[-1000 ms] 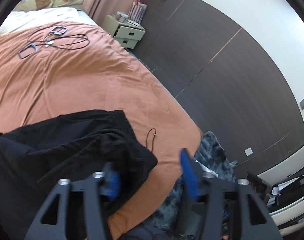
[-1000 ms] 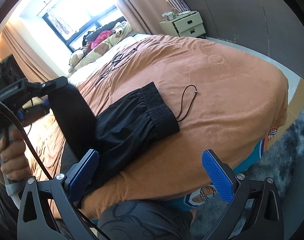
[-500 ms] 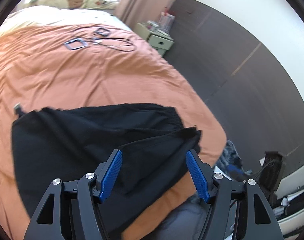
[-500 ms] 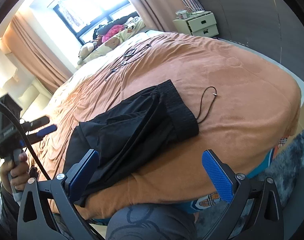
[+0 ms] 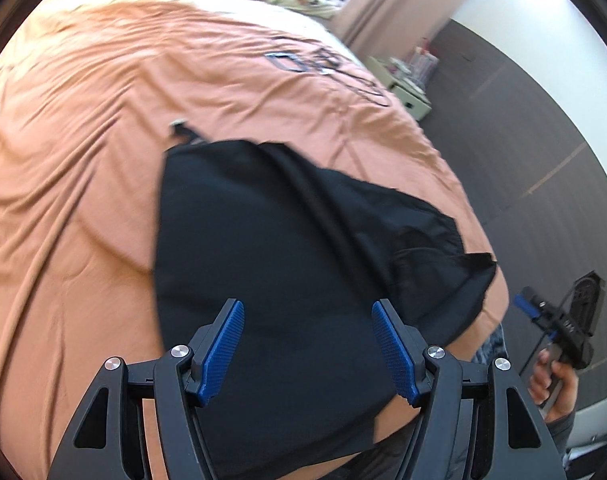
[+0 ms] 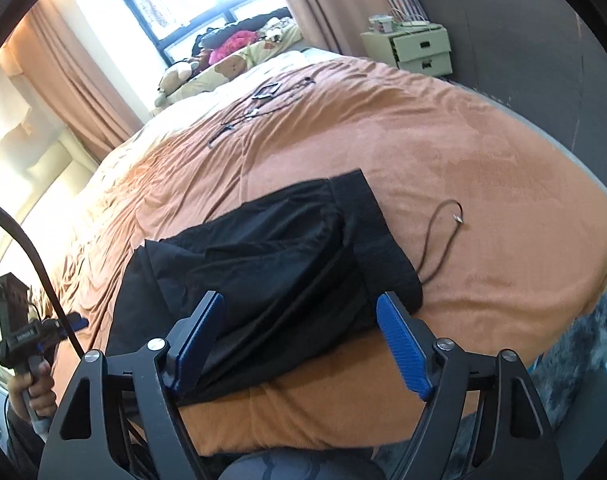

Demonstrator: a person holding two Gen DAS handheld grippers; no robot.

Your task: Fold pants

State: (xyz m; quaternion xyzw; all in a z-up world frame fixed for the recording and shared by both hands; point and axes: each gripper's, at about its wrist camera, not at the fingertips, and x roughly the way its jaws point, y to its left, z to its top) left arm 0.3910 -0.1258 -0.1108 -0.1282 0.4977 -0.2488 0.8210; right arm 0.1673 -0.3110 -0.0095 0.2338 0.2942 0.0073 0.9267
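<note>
Black pants (image 5: 287, 248) lie folded over on the orange bedspread (image 5: 83, 152) near the bed's front edge. In the right wrist view the pants (image 6: 263, 272) show their elastic waistband (image 6: 379, 240) at the right, with a thin drawstring (image 6: 443, 236) trailing onto the bedspread. My left gripper (image 5: 307, 344) is open and empty, hovering above the pants. My right gripper (image 6: 299, 340) is open and empty, above the pants' near edge. The left gripper also shows at the far left of the right wrist view (image 6: 73, 322).
Cables and small frames (image 6: 263, 100) lie farther up the bed. Pillows and plush toys (image 6: 227, 60) sit at the head by the window. A pale green nightstand (image 6: 415, 44) stands by the dark wall. A grey rug (image 6: 583, 344) lies beside the bed.
My left gripper has let go of the pants and pulled back to the left. The lifted pants leg now lies folded over the rest. My right gripper moved closer over the pants.
</note>
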